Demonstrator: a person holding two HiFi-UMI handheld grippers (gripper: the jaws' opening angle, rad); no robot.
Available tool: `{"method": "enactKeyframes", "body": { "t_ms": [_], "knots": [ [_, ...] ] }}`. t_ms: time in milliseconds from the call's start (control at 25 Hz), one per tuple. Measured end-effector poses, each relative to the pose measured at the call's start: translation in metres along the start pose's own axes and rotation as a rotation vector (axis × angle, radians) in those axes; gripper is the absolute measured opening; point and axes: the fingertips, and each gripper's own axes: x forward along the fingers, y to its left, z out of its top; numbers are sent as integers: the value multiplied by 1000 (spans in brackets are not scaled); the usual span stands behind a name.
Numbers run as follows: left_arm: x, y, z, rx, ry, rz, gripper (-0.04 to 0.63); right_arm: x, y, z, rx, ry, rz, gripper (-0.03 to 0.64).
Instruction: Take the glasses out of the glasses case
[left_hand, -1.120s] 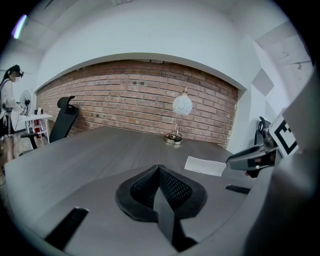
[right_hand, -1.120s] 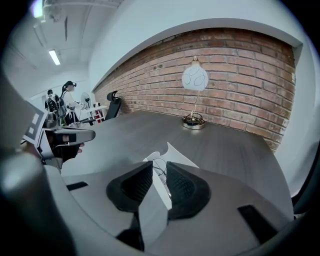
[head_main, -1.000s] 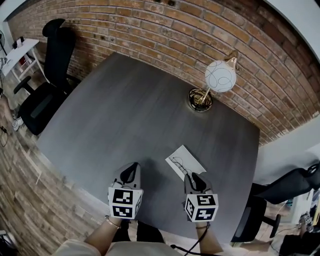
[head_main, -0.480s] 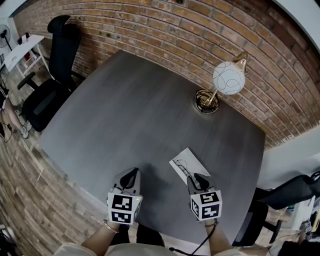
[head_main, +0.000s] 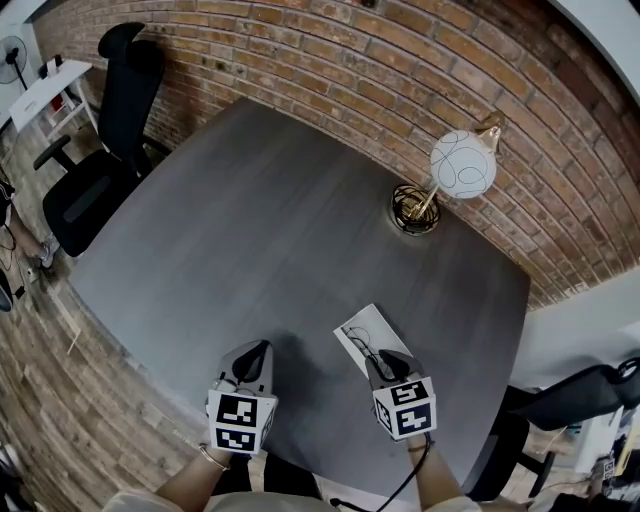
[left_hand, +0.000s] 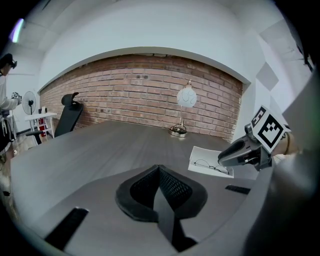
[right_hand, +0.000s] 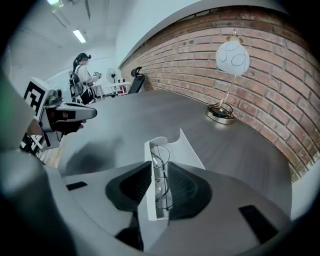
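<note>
Even, fairly bright indoor light, no hard glare. Ceiling strip (right_hand: 79, 36) glows top left in right gripper view. Soft, diffuse shadow on desk (right_hand: 95, 150) at near left. Strong fisheye in all 3 views: brick wall (head_main: 330, 60) bows, gripper-view corners go black. Near foreground soft and blurry, far desk sharper.

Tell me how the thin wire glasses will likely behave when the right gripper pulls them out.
The glasses look thin-wired, so probably light, springy and easily bent if the right gripper squeezes hard. The glasses case seems a flat, light shell, so it may slide or lift along with them.
</note>
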Motion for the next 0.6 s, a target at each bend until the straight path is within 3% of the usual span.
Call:
{"method": "enactKeyframes", "body": {
  "t_ms": [600],
  "knots": [
    [2, 6, -13, -37, 18, 45, 14, 20, -4, -6, -116, 112, 80, 112]
  ]
}}
